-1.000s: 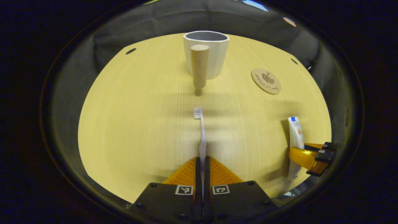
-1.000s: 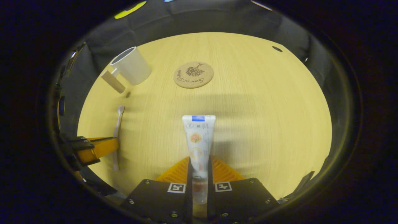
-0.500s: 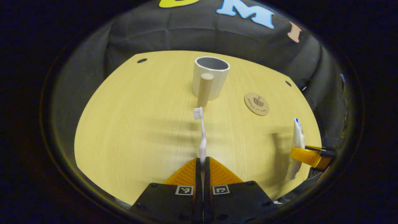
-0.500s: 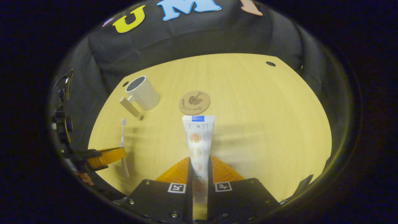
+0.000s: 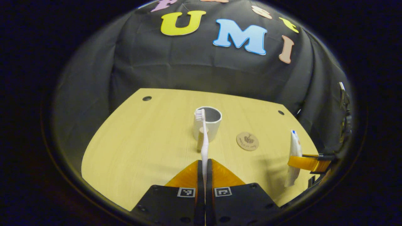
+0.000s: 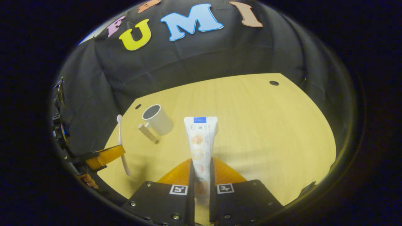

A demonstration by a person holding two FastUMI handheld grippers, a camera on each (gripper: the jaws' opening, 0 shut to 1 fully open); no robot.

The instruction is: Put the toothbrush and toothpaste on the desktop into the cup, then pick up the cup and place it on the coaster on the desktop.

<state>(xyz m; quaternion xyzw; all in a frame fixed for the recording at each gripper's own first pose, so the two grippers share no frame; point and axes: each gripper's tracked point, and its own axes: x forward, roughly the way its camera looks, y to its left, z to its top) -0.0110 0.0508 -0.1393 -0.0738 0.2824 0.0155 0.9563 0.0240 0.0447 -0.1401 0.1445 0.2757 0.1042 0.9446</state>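
The pale wooden worktop (image 5: 141,141) fills the lower half of both views, with the black cloth wall behind it. In the left gripper view the white cup (image 5: 208,124) stands near the frame's centre, its wooden peg handle (image 5: 201,142) facing the camera; in the right gripper view it sits left of centre. The round cork coaster (image 5: 247,141) lies just right of the cup in the left gripper view, apart from it. The left claw (image 5: 204,166), at bottom centre, is clenched on the toothbrush (image 5: 204,138), whose bristle head points up and overlaps the cup's rim in the frame. The right claw (image 6: 201,171), at bottom centre of its own view, grips the toothpaste (image 6: 199,141) tube, blue-marked end pointing away. Both items appear lifted off the worktop, though the height is hard to judge.
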